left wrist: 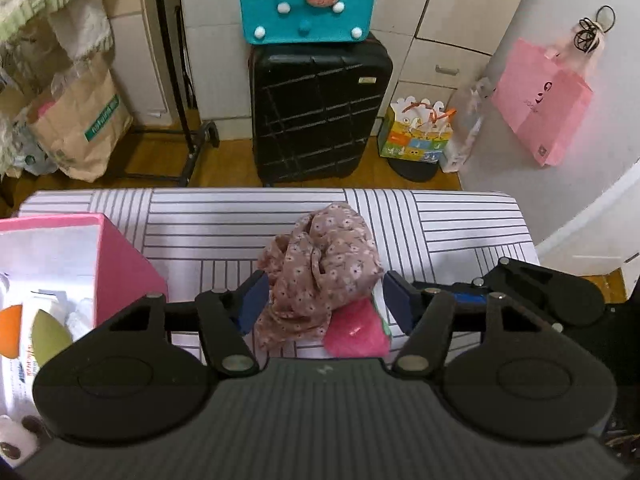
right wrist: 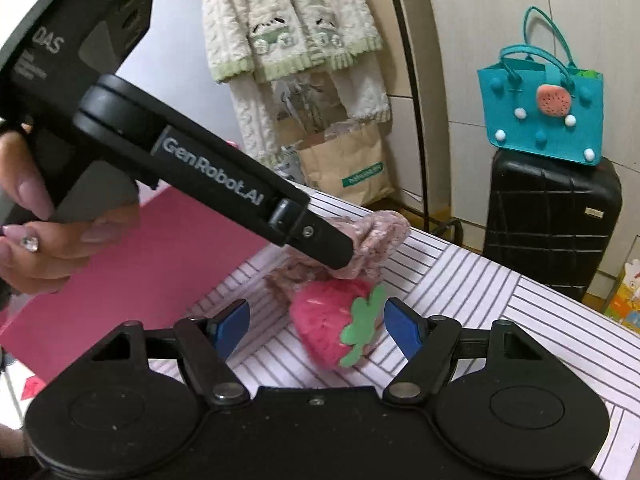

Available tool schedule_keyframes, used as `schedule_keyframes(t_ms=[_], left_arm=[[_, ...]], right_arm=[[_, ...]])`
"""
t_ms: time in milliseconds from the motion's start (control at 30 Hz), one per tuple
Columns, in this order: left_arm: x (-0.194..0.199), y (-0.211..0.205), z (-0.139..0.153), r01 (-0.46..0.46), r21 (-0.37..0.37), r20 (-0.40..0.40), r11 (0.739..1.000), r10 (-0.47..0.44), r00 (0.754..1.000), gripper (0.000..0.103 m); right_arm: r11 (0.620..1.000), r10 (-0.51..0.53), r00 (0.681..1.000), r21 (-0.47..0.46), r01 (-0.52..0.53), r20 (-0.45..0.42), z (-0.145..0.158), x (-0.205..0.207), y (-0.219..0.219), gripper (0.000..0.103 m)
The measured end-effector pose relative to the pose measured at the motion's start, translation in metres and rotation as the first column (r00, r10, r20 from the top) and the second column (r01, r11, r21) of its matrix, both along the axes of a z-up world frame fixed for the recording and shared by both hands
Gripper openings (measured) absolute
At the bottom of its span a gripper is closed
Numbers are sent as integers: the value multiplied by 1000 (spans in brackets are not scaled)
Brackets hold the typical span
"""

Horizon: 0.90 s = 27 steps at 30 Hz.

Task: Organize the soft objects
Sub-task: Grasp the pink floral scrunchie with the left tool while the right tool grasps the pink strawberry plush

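Observation:
A crumpled pink floral cloth (left wrist: pixel 320 268) lies on the striped table (left wrist: pixel 200 216), partly over a pink plush strawberry (left wrist: pixel 356 332) with a green leaf. My left gripper (left wrist: pixel 324 300) is open, its blue pads either side of the cloth and the strawberry. In the right wrist view my right gripper (right wrist: pixel 316 324) is open around the plush strawberry (right wrist: pixel 324 324), pads apart from it. The left gripper's finger (right wrist: pixel 320 246) reaches in from the left over the floral cloth (right wrist: pixel 376 236) and hides part of it.
A pink box (left wrist: pixel 120 264) holding bottles and small items stands at the table's left. Beyond the far edge are a black suitcase (left wrist: pixel 320 116) with a teal bag (left wrist: pixel 308 4) on top, a paper bag (left wrist: pixel 80 128) and hanging clothes (right wrist: pixel 288 20).

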<state>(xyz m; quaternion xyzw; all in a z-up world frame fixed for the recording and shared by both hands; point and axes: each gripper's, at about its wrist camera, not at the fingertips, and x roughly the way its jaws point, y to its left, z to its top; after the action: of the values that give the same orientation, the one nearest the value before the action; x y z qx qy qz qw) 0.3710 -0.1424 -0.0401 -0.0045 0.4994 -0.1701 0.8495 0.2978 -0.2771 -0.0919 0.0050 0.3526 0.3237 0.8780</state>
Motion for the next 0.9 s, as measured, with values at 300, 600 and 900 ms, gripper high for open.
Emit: schedule_keyframes(t_ms=[300,600,900], left_arm=[[20,-1,-22,-76,36,-38,996,78,996,60],[28,8,-38,-83,-1,-88,997,83,993,24],[8,15,-20,47,-4,-51,999,-47,998,14]], right_arm=[[990,45,996,-139,-33,82,-18,3,21,78],[997,10,1000,-77,-9,11,-28,17,13,49],[996,-39,999,-76,41,26,-22,-5,6,42]])
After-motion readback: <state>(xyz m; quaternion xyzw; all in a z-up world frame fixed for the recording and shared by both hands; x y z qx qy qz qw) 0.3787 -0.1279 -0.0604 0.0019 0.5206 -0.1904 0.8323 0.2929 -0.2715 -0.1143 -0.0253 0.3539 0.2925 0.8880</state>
